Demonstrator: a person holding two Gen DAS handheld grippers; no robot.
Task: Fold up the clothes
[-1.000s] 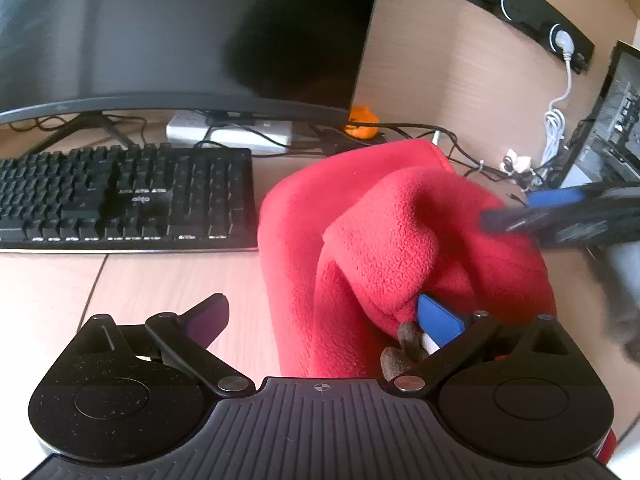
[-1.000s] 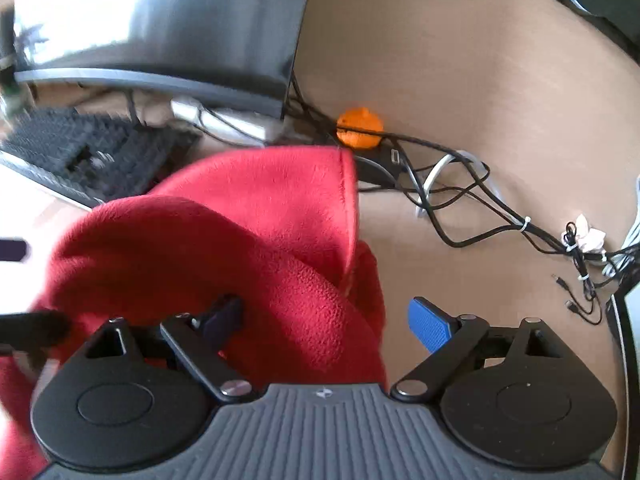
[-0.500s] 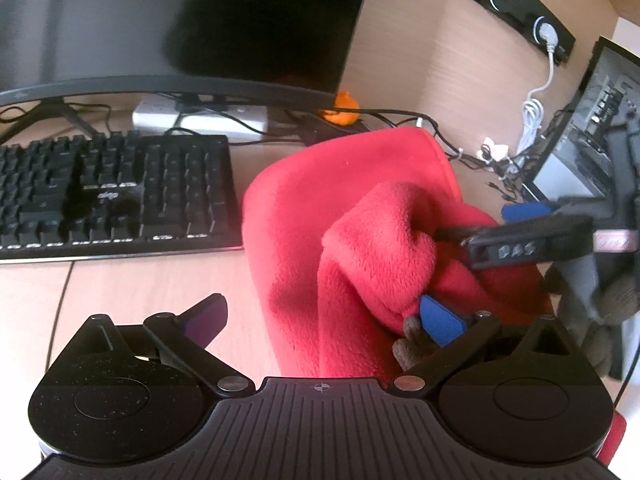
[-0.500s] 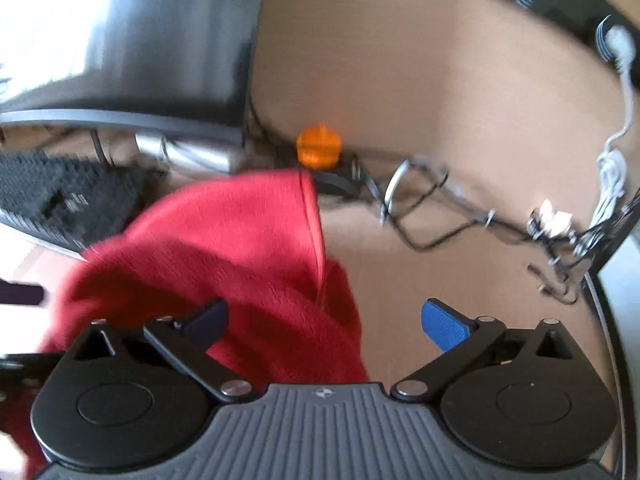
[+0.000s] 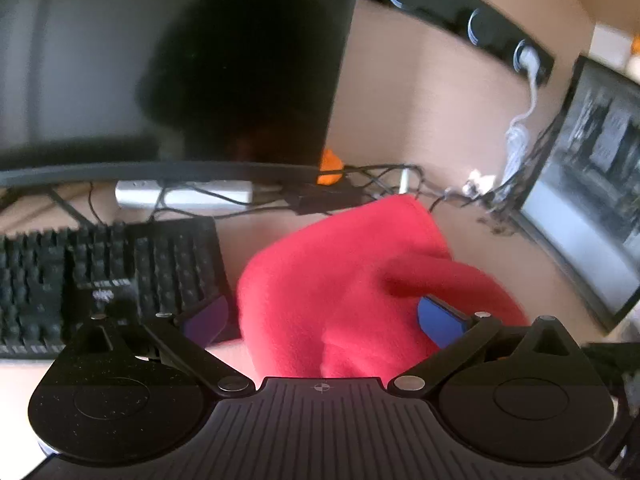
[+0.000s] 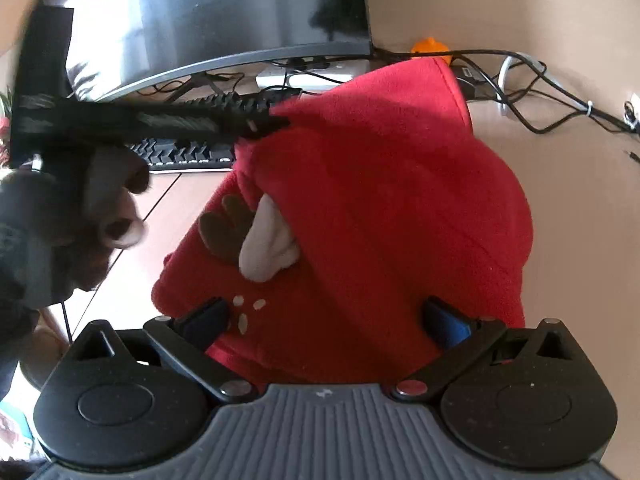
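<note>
Spreading across the back of the table [image 6: 560, 208], one curved monitor [image 6: 224, 20] stands above one black keyboard [image 5: 108, 276]. One red fleece garment [image 6: 380, 200] lies bunched on the table right of the keyboard, showing one brown and one white patch. Both grippers are spread wide: the left gripper [image 5: 324, 316] and right gripper [image 6: 328, 320] each straddle the fleece without pinching. One orange object [image 6: 432, 46] sits among cables.

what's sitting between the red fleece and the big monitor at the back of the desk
In the left wrist view, a tangle of black cables and an orange object lie between the red fleece and the monitor.
</note>
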